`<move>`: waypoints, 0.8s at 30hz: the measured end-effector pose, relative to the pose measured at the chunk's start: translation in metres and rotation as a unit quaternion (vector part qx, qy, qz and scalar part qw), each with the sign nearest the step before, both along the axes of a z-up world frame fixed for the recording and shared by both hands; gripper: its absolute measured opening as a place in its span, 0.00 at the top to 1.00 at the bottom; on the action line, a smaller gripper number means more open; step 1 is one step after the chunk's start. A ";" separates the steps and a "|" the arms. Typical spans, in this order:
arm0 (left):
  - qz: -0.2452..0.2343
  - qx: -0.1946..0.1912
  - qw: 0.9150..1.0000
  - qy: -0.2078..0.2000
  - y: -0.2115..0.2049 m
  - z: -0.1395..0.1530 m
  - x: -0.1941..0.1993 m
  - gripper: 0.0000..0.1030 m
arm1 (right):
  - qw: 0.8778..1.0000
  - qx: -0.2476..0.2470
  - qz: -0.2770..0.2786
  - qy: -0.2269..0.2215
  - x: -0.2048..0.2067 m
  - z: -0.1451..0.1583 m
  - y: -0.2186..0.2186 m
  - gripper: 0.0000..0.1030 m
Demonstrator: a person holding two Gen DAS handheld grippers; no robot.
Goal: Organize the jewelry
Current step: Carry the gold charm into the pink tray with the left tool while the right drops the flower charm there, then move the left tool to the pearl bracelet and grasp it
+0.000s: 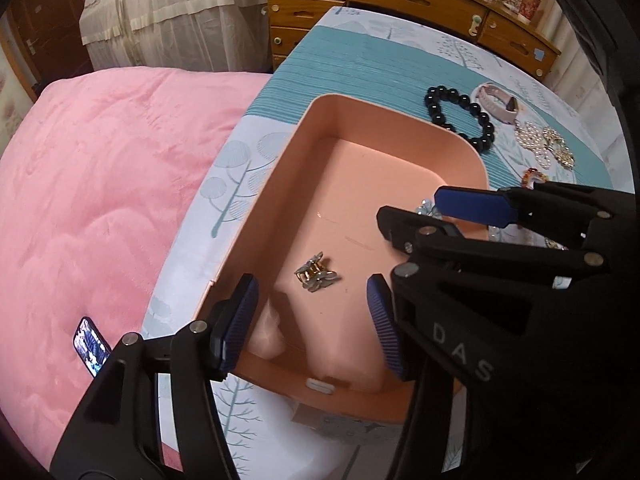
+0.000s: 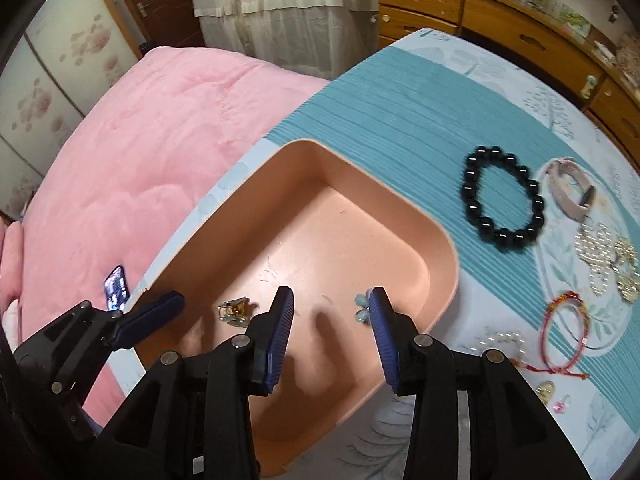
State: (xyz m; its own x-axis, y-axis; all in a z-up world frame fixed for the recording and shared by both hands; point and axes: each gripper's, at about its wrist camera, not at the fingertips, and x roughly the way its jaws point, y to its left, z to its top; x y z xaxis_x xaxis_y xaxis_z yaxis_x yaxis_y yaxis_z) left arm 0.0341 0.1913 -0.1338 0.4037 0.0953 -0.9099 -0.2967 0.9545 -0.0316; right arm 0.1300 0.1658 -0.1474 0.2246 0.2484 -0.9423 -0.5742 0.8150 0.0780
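A peach plastic box sits on the patterned table. A small gold and silver jewelry piece lies on its floor. My left gripper is open over the box's near end, above that piece. My right gripper is open over the box; a pale blue bead piece shows just beside its right finger, whether falling or stuck I cannot tell. To the right of the box lie a black bead bracelet, a pearl necklace and a red string bracelet.
A pink band lies beyond the black bracelet. More small pieces lie near the table's front right. A pink bed with a phone is left of the table. A wooden dresser stands behind.
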 end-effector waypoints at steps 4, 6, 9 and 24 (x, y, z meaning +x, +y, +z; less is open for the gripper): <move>-0.010 0.000 1.000 -0.006 -0.010 0.006 0.002 0.46 | 1.000 0.026 -0.002 0.004 -0.004 0.013 -0.015 0.59; -0.016 0.004 1.000 -0.006 -0.015 0.010 0.002 0.45 | 0.999 0.040 -0.005 0.005 -0.008 0.024 -0.030 0.56; -0.027 0.009 1.000 -0.004 -0.024 0.015 0.002 0.44 | 0.998 0.054 -0.009 -0.005 -0.009 0.037 -0.044 0.54; -0.075 -0.009 0.997 -0.026 -0.067 0.049 -0.010 0.43 | 0.994 0.081 -0.040 -0.061 -0.042 0.101 -0.140 0.49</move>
